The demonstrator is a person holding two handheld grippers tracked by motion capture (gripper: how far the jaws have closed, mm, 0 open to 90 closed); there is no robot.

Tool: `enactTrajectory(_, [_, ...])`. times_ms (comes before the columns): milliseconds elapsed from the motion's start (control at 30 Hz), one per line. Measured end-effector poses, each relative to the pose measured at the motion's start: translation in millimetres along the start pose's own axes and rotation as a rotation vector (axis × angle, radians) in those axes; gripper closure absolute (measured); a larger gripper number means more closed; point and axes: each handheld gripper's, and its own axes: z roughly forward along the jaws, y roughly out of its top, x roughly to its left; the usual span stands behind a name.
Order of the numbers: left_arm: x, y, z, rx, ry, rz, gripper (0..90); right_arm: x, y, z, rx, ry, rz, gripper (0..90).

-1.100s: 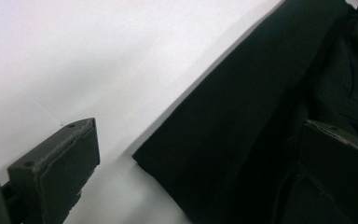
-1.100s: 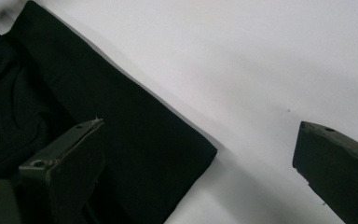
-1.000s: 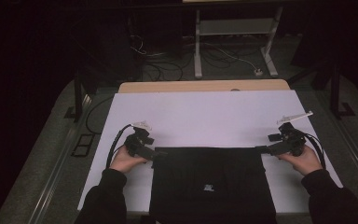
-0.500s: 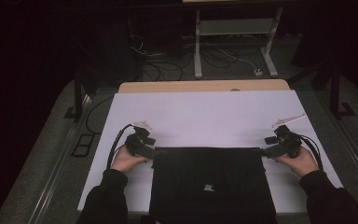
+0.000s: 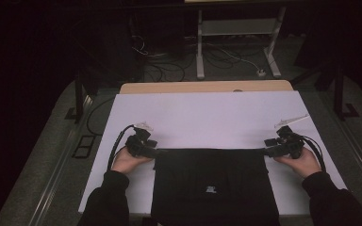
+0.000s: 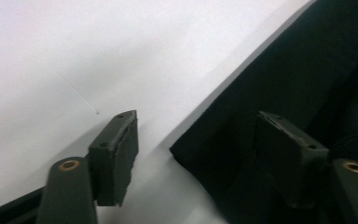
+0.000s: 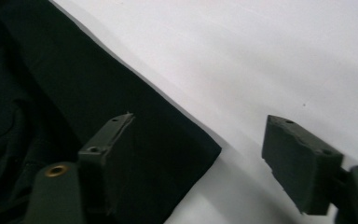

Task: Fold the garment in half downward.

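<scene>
Tools (image 5: 156, 151) (image 5: 265, 151) astride garment (image 5: 212, 188) corners

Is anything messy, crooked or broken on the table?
Nothing stands out. The black cloth lies flat and square on the white table cover. The left gripper and right gripper sit at its two far corners; their jaws have just been closing, each with a corner between them but not yet pinched.

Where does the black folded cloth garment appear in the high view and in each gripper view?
High view: black folded cloth garment bottom centre, on the white table sheet.
Left gripper view: its corner, right half.
Right gripper view: its corner, left half.
Shared landmark: the white table sheet.
</scene>
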Motion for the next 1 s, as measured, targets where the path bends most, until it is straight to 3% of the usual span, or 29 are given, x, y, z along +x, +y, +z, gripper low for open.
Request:
enactTrajectory(367, [-0.1,-0.4,0.9,0.004,0.033,-0.001,46.0,-2.8,-0.2,6.3,0.017,0.002,0.004,49.7])
enactTrajectory(667, [-3.4,-0.5,1.8,0.013,0.039,0.021,65.7,-4.7,-1.1,7.6,0.029,0.018,0.009,67.4])
enactTrajectory(867, [-2.8,-0.5,2.4,0.011,0.026,0.008,82.7,-5.0,-1.0,9.0,0.044,0.020,0.013,84.9])
enactTrajectory(933, [-0.9,-0.2,1.9,0.007,-0.002,-0.015,86.4,-4.9,-1.0,8.4,0.049,0.027,0.019,86.2])
enactTrajectory(1000, [-0.7,-0.8,0.8,0.005,0.000,-0.012,87.2,-4.8,-0.8,8.0,0.051,0.027,0.023,86.6])
